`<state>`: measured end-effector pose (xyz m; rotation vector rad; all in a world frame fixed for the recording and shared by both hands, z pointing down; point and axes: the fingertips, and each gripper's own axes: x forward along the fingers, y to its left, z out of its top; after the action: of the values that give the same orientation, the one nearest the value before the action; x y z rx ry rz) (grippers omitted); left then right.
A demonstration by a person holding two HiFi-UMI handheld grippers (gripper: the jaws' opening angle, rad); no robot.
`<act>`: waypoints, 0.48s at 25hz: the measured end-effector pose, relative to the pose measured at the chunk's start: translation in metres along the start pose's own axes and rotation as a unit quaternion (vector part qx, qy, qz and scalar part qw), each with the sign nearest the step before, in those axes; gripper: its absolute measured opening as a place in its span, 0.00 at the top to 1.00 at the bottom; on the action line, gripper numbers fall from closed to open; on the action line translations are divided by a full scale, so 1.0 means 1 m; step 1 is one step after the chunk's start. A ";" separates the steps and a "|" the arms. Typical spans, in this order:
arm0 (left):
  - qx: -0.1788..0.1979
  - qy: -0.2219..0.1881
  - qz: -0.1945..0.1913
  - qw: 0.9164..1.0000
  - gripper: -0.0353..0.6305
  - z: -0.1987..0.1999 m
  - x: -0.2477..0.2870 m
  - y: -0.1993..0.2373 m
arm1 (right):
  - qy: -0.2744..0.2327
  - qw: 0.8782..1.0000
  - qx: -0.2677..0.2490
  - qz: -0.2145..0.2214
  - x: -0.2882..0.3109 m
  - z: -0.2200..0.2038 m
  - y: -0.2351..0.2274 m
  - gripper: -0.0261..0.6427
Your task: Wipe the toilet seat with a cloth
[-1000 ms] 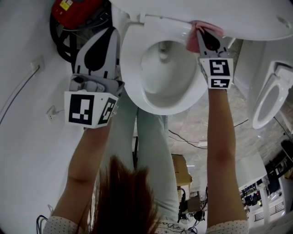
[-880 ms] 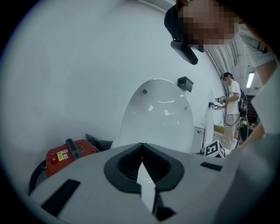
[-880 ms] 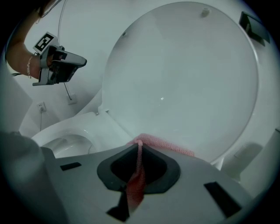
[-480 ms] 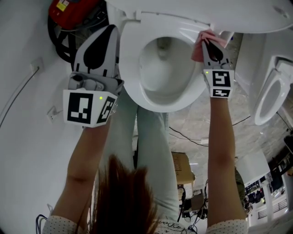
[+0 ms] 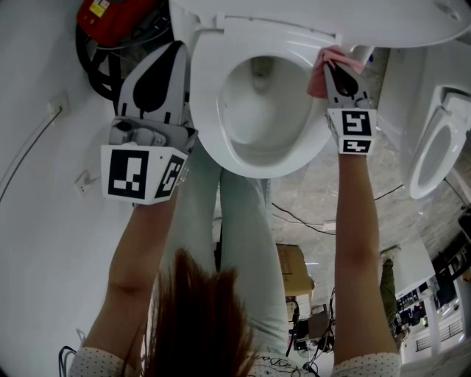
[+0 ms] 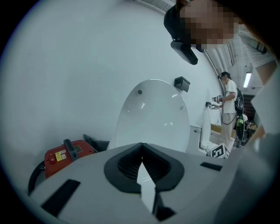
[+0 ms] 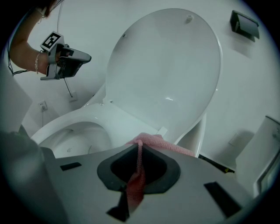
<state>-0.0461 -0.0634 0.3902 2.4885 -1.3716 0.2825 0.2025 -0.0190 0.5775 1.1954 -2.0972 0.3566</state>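
The white toilet seat lies down around the bowl, with the lid standing up behind it. A pink cloth rests on the seat's right rear rim, and my right gripper is shut on it. In the right gripper view the cloth bunches out past the closed jaws of that gripper onto the seat. My left gripper hangs in the air left of the bowl, apart from the seat. Its jaws are shut with nothing in them.
A red machine with black hoses sits on the floor left of the toilet, close to the left gripper. A second toilet stands at the right. A cable runs over the floor. A person stands far off.
My right gripper has slid the cloth a little from the seat's back edge along its right rim. The left gripper has stayed where it was.
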 end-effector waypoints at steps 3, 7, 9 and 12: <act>0.000 0.000 0.001 1.000 0.94 0.000 -0.003 0.000 | 0.002 1.000 0.001 -0.004 -0.003 -0.004 0.000 0.91; 0.006 0.003 0.005 1.000 0.94 -0.001 -0.006 0.001 | 0.004 1.000 0.007 -0.008 -0.007 -0.010 0.001 0.91; 0.008 0.006 0.008 1.000 0.94 -0.002 -0.008 0.001 | 0.006 1.000 0.011 -0.010 -0.010 -0.013 0.001 0.91; 0.007 0.007 0.008 1.000 0.94 -0.003 -0.009 0.001 | 0.006 1.000 0.012 -0.012 -0.012 -0.016 0.002 0.91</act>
<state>-0.0520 -0.0558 0.3901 2.4823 -1.3901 0.3124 0.2117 -0.0013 0.5808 1.2282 -2.0727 0.3787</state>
